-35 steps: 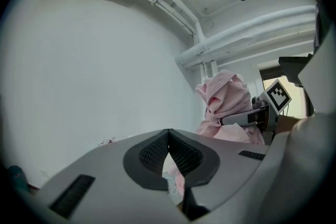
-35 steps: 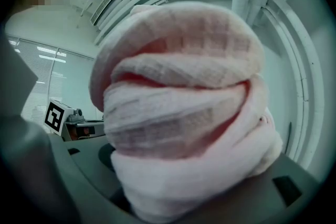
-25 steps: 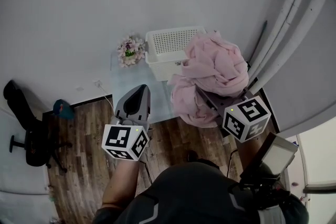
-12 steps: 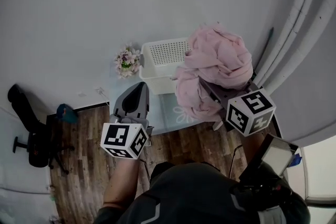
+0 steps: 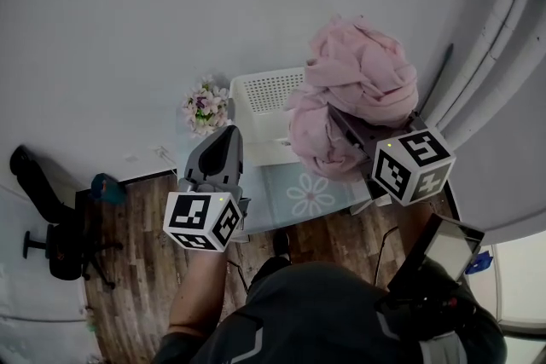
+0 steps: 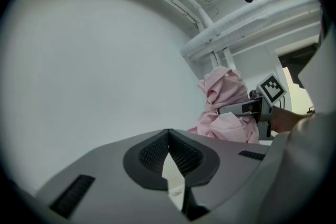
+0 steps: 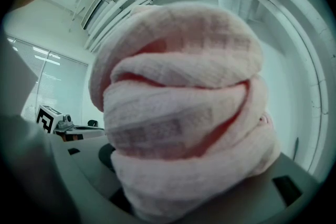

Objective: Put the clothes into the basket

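Note:
A bundle of pink clothes (image 5: 358, 77) hangs in the air above the right end of the white perforated basket (image 5: 260, 94). My right gripper (image 5: 343, 130) is shut on it, with the jaws buried in the cloth. The same pink cloth (image 7: 184, 107) fills the right gripper view. My left gripper (image 5: 227, 145) is held at the left, short of the basket, shut with nothing in it. In the left gripper view its jaws (image 6: 169, 135) meet, and the pink clothes (image 6: 226, 107) show beyond them with the right gripper (image 6: 247, 108).
The basket stands on a small glass table (image 5: 256, 200) with a flower mat (image 5: 311, 193). A bunch of flowers (image 5: 203, 106) sits left of the basket. A black office chair (image 5: 51, 226) and a blue object (image 5: 104, 186) are on the wooden floor at the left.
The right gripper has lifted the pink clothes off the table toward the basket, which uncovers the flower mat. The left gripper has stayed about where it was.

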### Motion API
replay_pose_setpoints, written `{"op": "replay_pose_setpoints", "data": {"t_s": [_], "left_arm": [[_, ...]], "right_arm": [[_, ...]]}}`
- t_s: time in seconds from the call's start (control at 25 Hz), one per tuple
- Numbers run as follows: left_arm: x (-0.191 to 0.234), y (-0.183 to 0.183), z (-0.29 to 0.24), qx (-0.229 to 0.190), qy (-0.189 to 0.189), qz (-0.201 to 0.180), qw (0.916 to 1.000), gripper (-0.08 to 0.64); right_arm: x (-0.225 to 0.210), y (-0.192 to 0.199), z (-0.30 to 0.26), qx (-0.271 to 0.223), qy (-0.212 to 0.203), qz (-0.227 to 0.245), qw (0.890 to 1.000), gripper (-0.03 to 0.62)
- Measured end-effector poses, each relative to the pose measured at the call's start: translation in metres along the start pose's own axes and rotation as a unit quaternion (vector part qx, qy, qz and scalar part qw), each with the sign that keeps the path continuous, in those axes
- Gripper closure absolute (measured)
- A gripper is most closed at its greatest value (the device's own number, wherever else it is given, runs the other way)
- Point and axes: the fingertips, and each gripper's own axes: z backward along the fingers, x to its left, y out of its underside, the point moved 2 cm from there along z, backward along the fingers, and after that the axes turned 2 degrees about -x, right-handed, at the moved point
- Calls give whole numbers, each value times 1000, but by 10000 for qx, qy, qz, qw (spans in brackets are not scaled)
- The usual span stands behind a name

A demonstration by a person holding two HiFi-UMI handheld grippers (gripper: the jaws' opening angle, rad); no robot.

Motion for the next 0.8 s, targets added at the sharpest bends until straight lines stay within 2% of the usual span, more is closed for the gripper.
{"op": "replay_pose_setpoints", "data": {"t_s": [0.16,0.36,0.52,0.68,0.8], "left_arm": [[41,-1,-53,5,28,7,10000,551],[63,3,-88,146,176,26,9997,551],[84,23,-118,340,133,-62,9993,551],[97,38,-143,566,129,66,9983,551],[110,63,-160,822,-5,81,9966,551]], "right_arm": [[-25,3,-64,153,76,-40,9998,272],[-41,9,-106,391,264,-58,9989,273],[-55,37,-142,682,318,-90,9971,272],[-65,61,-168,991,427,-74,9941,272],[-73,94,-187,1373,489,-113,9893,272]]}}
